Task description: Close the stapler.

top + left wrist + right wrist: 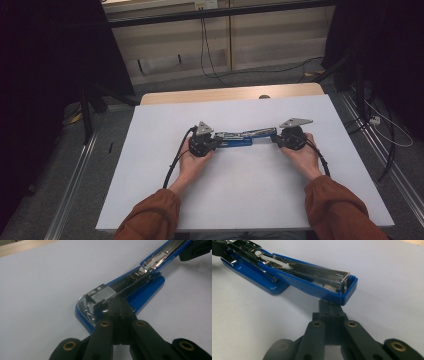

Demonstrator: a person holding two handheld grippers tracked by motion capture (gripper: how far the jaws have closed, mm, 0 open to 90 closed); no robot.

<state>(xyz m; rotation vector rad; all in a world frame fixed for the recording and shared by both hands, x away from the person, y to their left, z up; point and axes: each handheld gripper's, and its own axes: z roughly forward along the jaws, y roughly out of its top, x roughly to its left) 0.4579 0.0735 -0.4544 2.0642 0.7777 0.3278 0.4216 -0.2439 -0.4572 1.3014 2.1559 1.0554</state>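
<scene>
A: Item one, blue stapler (239, 138): where is it?

B: Centre of the high view, swung fully open and lying flat on the white table (150, 200), between your two grippers.

A: Item two, your left gripper (119, 305)?

B: Jaws closed together, tips against the stapler's metal head end, gripping nothing.

A: Item three, your right gripper (331, 307)?

B: Jaws closed too, tips under the raised blue cover's end.
</scene>
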